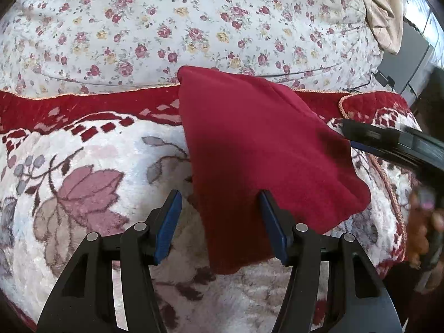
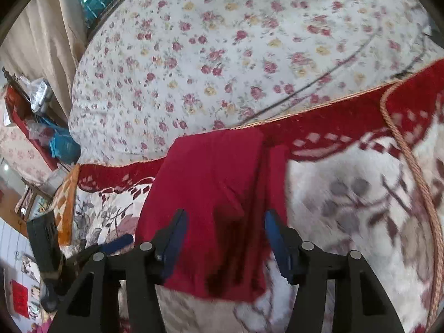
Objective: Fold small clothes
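A folded dark red garment [image 1: 258,149] lies flat on a plush white and red floral blanket [image 1: 83,183]. My left gripper [image 1: 219,216] is open just above the garment's near left edge, with its right pad over the cloth and its left pad over the blanket. In the right wrist view the same garment [image 2: 216,194] lies under my right gripper [image 2: 224,236], which is open with both blue pads over the cloth's near end. The right gripper [image 1: 388,141] also shows at the right of the left wrist view, beside the garment's right edge.
Beyond the blanket lies a white bedspread with small roses [image 1: 180,27]. A beige curtain [image 1: 380,8] hangs at the far right. A dark cable [image 2: 333,77] runs over the bedspread. Cluttered shelves [image 2: 30,111] stand past the bed's left side.
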Demonstrator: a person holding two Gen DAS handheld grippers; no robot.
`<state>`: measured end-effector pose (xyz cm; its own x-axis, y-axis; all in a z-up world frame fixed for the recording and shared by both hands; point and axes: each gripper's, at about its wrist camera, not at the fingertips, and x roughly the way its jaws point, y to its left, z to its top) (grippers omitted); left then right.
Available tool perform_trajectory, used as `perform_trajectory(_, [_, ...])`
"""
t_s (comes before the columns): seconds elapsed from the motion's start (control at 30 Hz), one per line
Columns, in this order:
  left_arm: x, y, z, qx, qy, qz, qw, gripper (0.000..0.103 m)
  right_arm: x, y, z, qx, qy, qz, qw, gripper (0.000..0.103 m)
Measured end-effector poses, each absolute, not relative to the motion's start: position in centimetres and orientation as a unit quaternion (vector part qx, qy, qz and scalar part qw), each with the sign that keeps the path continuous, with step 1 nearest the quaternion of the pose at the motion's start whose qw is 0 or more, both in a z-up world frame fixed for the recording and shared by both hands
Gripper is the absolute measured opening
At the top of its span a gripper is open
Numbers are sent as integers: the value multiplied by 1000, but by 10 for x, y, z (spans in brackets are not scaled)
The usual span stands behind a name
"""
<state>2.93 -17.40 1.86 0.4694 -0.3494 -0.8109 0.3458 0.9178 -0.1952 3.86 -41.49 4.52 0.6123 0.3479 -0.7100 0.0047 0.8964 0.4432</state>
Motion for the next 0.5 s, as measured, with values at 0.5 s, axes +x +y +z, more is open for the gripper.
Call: perform_trajectory(0.5, [30, -176, 4, -11, 476, -222, 851, 64, 69, -407, -3, 142, 454, 44, 879, 17])
